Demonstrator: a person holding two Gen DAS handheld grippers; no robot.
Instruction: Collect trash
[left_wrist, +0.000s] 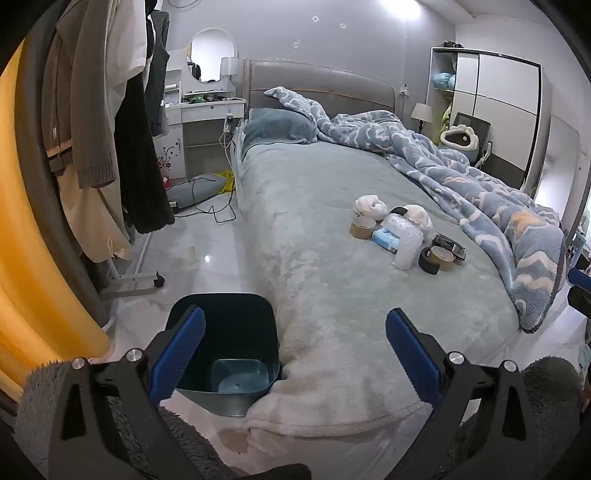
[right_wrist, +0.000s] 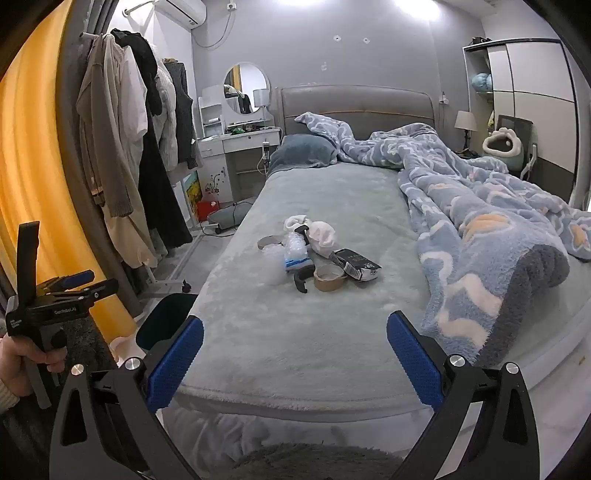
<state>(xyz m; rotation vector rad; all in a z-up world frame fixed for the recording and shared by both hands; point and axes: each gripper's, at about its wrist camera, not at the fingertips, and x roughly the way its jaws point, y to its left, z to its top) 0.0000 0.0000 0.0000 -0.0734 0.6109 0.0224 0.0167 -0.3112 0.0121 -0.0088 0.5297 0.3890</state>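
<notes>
A pile of trash lies mid-bed: crumpled white tissues (left_wrist: 370, 206) (right_wrist: 322, 233), clear plastic wrap (left_wrist: 403, 236) (right_wrist: 295, 248), brown tape rolls (left_wrist: 362, 226) (right_wrist: 328, 277), a black packet (left_wrist: 448, 245) (right_wrist: 356, 264). A dark, empty bin (left_wrist: 225, 350) stands on the floor by the bed corner; its rim shows in the right wrist view (right_wrist: 166, 321). My left gripper (left_wrist: 295, 354) is open above the bin and bed corner. My right gripper (right_wrist: 295, 354) is open over the bed's foot, short of the pile. The left gripper also shows in the right wrist view (right_wrist: 70, 286).
A blue patterned blanket (right_wrist: 480, 221) is heaped on the bed's right side. A clothes rack (left_wrist: 110, 129) and yellow curtain (left_wrist: 33, 240) stand left. A dressing table (left_wrist: 207, 110) and cables sit by the headboard. A wardrobe (left_wrist: 491, 107) is at the far right.
</notes>
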